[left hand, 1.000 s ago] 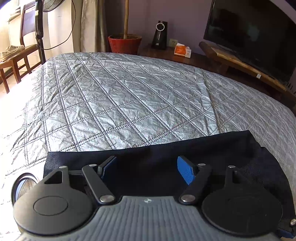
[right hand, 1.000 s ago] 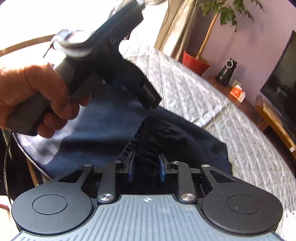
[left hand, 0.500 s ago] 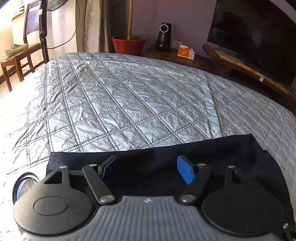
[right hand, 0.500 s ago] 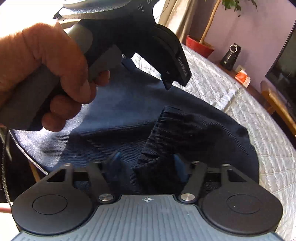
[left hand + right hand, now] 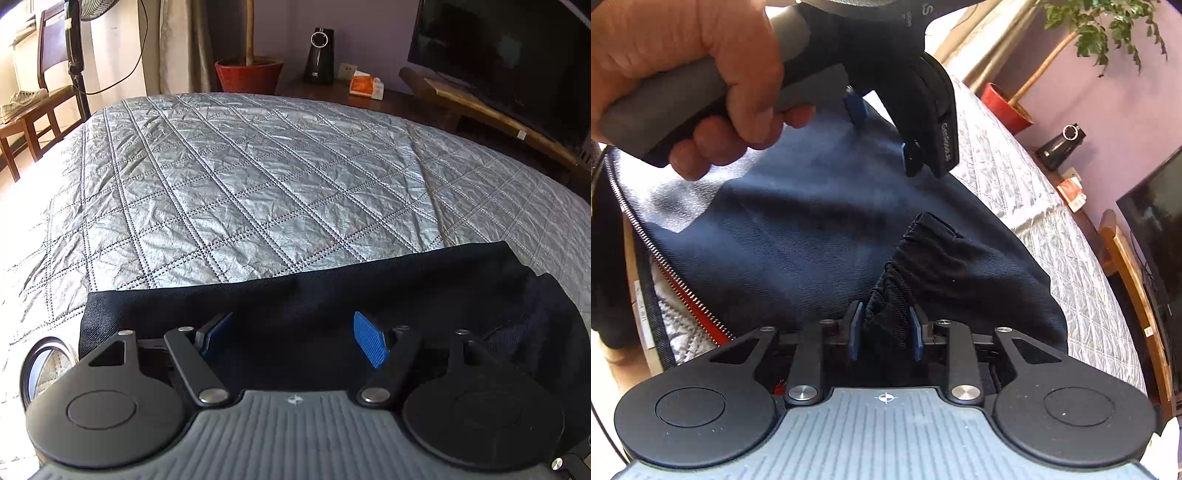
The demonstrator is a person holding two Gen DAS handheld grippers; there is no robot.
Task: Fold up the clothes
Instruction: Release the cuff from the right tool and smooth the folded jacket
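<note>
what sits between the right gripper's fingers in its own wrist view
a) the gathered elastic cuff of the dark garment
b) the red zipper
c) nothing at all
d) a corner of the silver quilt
a: the right gripper is closing with the ribbed, gathered cuff of the dark garment bunched between its blue pads, while the zipper lies off to the side.

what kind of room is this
Most likely a bedroom in a home: a bed with a silver quilted bedspread, a television on a low wooden stand, and a potted plant beside the curtain.
</note>
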